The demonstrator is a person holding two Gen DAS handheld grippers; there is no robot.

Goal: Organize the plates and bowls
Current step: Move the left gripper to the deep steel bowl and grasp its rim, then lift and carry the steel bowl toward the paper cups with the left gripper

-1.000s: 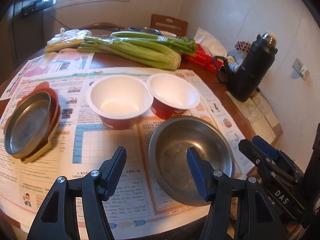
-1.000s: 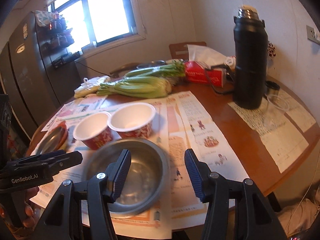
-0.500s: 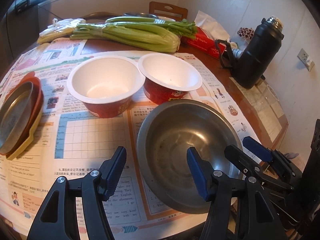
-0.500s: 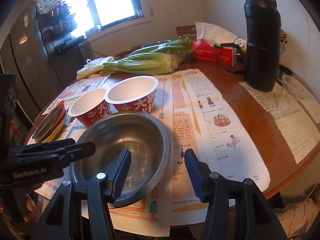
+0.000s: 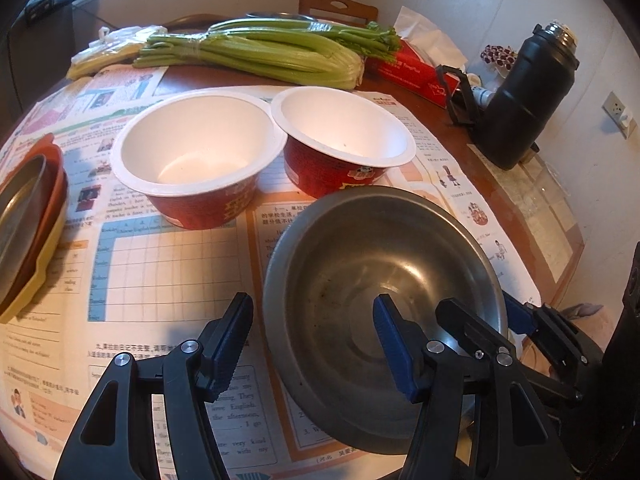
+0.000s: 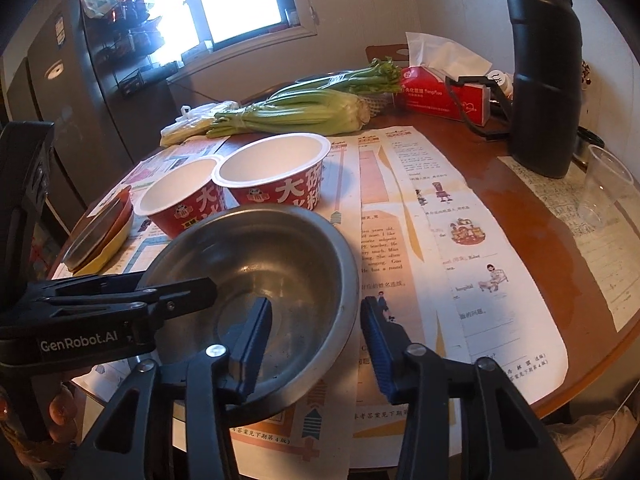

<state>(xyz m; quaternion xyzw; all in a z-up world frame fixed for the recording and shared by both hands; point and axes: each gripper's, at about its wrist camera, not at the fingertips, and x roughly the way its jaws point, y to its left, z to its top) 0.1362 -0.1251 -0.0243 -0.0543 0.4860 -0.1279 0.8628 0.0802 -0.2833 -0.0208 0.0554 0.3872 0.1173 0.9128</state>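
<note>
Left hand-held gripper (image 5: 312, 344): jaws spread wide, gripping nothing; they straddle the near rim of the steel bowl (image 5: 384, 316), one finger over the bowl's inside, the other outside over the newspaper (image 5: 160, 264).

Right hand-held gripper (image 6: 316, 348): jaws spread wide, empty, straddling the same bowl's right rim.

Steel bowl: upright on the newspaper-covered bench (image 6: 516, 220), directly ahead of both grippers.

Two red paper bowls (image 5: 200, 160) (image 5: 344, 136): just beyond the steel bowl, rims touching.

Stacked plates (image 5: 28, 224): far left of the left gripper.

Celery (image 5: 256, 54), black flask (image 6: 544, 76): farther back.
</note>
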